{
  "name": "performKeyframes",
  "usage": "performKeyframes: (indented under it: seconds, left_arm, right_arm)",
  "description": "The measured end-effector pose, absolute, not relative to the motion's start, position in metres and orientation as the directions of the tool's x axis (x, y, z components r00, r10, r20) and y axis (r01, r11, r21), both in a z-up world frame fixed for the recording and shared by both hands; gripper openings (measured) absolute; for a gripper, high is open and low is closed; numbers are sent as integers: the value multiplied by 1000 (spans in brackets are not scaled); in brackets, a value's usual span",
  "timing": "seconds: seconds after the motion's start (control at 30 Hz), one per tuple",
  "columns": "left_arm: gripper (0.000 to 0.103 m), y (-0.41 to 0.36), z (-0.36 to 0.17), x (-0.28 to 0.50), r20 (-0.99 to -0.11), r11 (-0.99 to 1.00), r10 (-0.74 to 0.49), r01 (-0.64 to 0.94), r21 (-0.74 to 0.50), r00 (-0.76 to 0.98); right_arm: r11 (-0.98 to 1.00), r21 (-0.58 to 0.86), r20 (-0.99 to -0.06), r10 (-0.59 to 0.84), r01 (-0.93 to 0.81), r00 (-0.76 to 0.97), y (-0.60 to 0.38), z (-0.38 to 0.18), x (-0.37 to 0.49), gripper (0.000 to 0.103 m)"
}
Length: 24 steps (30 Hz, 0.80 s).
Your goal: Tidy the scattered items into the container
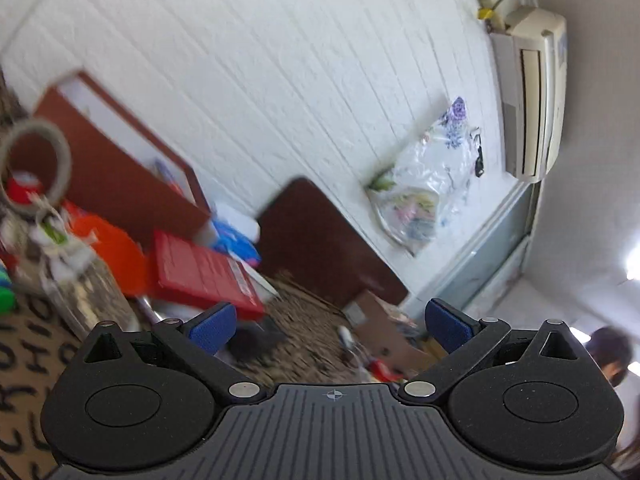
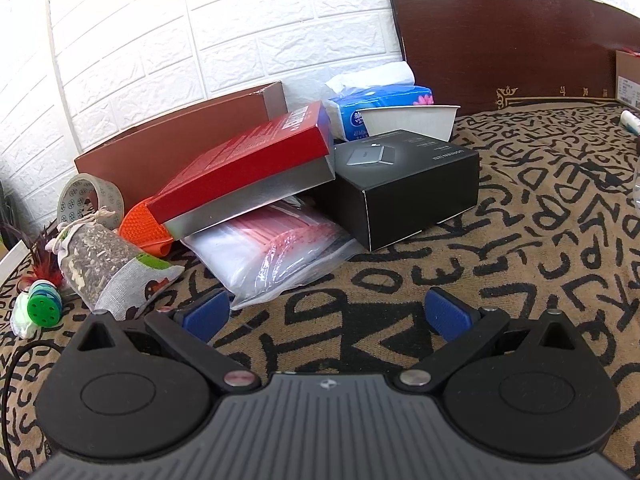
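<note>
Looking along the right gripper (image 2: 327, 314), we see its jaws spread wide and holding nothing, low over a bedspread (image 2: 520, 240) printed with black letters. Directly ahead of the jaws lies a clear bag of pink-striped packets (image 2: 276, 248), touching the bedspread. A red box (image 2: 244, 172) leans tilted on top of that bag, its far end resting against a black box (image 2: 404, 184) that stands ahead and slightly right of the jaws. Behind the black box sit a white paper bowl (image 2: 408, 118) and a blue tissue pack (image 2: 380, 108). Ahead and to the left of the jaws we find a cloth sachet (image 2: 104, 268) filled with dried herbs, an orange mesh item (image 2: 140, 226) under the red box's near corner, a roll of tape (image 2: 86, 198), and a green-capped toy with red feathers (image 2: 42, 304). The open brown cardboard container (image 2: 180, 144) stands behind the pile against the white brick wall (image 2: 160, 40); the red box and tape roll lie between the jaws and it. A dark wooden headboard (image 2: 512, 40) rises ahead to the right.

Through the left gripper (image 1: 328, 326), whose jaws are also wide and empty, we see a tilted, blurred view: the same pile ahead-left of the jaws, and an air conditioner (image 1: 536, 96) on the wall far right.
</note>
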<state>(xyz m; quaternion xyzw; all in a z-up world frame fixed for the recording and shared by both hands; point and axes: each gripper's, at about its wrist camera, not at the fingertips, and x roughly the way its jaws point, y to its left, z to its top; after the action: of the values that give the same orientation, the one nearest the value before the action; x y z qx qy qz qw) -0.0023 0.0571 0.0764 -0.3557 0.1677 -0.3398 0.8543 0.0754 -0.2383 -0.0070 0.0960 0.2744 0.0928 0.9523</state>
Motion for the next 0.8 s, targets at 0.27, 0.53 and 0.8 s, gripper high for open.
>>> performKeyframes:
  seconds: [0.27,0.53,0.8]
  left_arm:
    - [103,40,101,-19,-189,772,-501,337,-539,845]
    - [103,-37,99,-47,-98,971,229,-219,101,969]
    - [103,-37,50,-1,-316,983,163,-128,129,935]
  right_arm:
    - [964,234,-504,230,-125,833,-238,-7,75,103]
    - [964,234,-504,230,-125,832,-238,-7,75,103]
    - [965,231,-504,229,-125,833,-238,-6,75,103]
